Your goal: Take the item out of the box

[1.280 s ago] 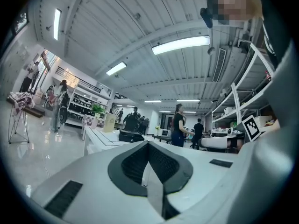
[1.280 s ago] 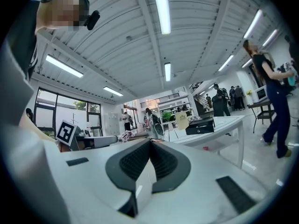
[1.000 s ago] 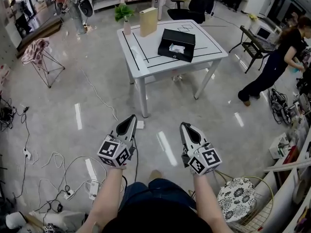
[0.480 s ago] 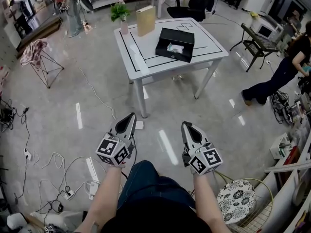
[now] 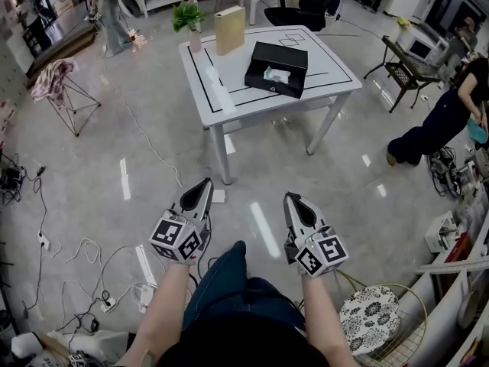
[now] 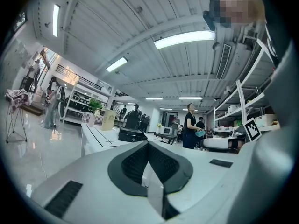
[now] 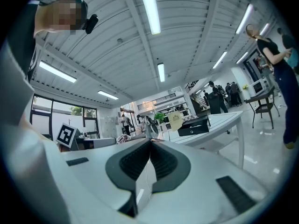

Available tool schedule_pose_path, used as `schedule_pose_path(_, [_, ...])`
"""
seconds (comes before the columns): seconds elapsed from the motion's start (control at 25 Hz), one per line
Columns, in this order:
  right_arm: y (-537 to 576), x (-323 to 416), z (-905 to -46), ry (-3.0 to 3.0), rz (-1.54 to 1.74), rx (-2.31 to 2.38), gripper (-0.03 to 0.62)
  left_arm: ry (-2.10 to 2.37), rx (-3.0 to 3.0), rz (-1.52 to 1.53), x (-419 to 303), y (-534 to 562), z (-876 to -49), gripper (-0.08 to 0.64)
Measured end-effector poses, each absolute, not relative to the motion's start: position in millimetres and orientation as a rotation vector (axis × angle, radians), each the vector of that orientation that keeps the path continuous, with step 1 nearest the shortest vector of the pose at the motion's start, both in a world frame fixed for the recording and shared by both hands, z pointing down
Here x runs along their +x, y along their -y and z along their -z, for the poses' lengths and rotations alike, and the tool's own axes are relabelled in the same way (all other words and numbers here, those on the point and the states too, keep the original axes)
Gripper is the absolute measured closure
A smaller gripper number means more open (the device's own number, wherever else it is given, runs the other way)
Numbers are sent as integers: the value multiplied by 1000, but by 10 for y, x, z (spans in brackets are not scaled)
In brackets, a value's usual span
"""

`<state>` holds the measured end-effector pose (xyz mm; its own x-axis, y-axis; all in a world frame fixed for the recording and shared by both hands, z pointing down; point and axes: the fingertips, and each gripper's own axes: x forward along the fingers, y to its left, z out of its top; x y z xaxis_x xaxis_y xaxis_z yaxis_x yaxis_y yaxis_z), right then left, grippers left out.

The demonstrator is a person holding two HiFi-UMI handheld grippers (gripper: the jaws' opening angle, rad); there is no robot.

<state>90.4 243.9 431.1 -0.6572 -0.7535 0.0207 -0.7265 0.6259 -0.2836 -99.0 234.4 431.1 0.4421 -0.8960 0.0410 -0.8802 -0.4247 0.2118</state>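
Observation:
An open black box sits on the white table far ahead, with a pale item lying inside it. The same black box shows small in the left gripper view, and the black box also appears in the right gripper view. My left gripper and right gripper are held low over the floor, well short of the table. Both are shut with nothing between the jaws.
A tan upright box and a potted plant stand at the table's far side. Cables trail on the floor at left. A person stands at right, near a patterned stool and black bench.
The table has come slightly nearer in the head view and the person at right has shifted further right. Both grippers keep their pose, still shut.

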Motion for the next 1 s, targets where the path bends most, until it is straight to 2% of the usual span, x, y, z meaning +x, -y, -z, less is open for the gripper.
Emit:
schedule_pose_path(0.4, [-2019,833,-4318,-2757,419,-1230,589,1572,2459,101,-1070,-1946,-4397,558])
schedule_pose_path(1.0, [-900,876,-4269,-2742,423,-1253,588,1449,2542,62,-813,-665,-4328,558])
